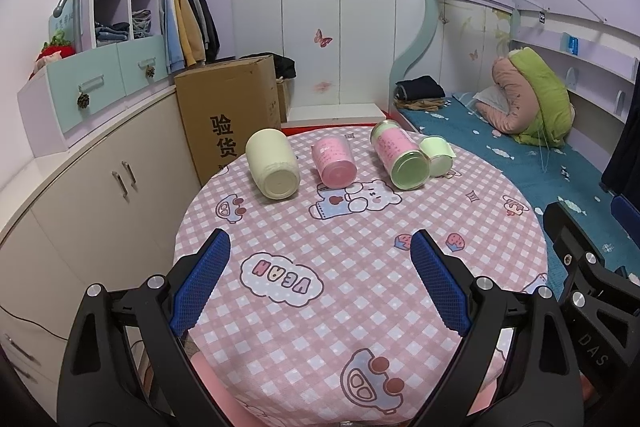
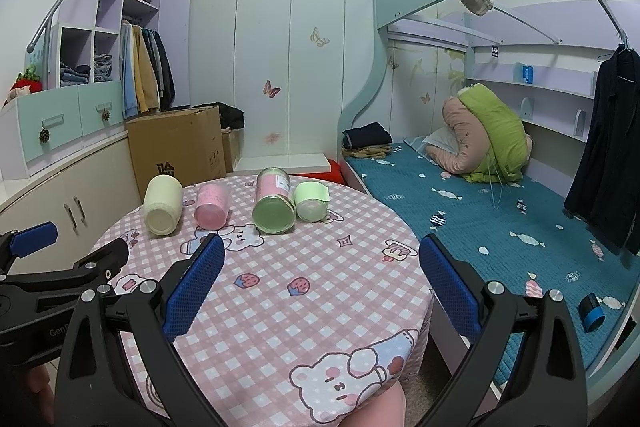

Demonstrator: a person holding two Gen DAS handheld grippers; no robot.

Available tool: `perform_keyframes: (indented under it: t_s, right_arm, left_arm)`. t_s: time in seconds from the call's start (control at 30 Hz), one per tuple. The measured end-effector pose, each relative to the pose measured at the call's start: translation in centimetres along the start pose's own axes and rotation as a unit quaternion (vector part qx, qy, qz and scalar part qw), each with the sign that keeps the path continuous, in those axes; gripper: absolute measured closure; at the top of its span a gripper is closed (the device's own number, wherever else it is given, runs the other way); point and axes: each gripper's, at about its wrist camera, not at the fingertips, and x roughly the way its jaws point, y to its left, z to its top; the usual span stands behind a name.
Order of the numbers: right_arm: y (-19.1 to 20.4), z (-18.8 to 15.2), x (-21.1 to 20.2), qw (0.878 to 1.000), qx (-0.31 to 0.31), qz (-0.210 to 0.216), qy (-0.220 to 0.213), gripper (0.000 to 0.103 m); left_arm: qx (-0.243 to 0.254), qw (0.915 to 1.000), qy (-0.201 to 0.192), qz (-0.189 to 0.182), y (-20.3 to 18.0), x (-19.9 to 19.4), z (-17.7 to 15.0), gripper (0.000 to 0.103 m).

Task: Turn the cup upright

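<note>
No cup is yet held: the left gripper (image 1: 320, 281) and right gripper (image 2: 322, 285), both spread wide and empty, are poised short of four toppled cups, so an approach to the cream ribbed cylindrical cup (image 1: 273, 163) is judged next.

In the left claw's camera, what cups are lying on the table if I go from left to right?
Cream cup → pink cup → tall green cup → small pale green cup.

Matt cream cup (image 1: 273, 166), glossy glass green jar (image 1: 400, 159), printed cloth tablecloth (image 1: 320, 267), corrugated cardboard box (image 1: 228, 107)
</note>
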Motion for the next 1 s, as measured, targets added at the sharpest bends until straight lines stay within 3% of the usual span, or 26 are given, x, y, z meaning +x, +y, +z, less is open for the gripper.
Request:
perform_keyframes:
  t_s: [0.67,1.0]
  right_arm:
    - [0.3,-0.3,1.0,1.000,-0.001,0.003,0.011,0.009]
    - [-1.2,1.4,5.5,0.999,0.008,0.013,0.040,0.009]
  left_arm:
    - [-0.006,0.9998,0.017,0.001,0.1,1.5,-0.3,0.011]
    - [-0.005,0.9974,0.067,-0.025,-1.5,7.2,2.4,0.011]
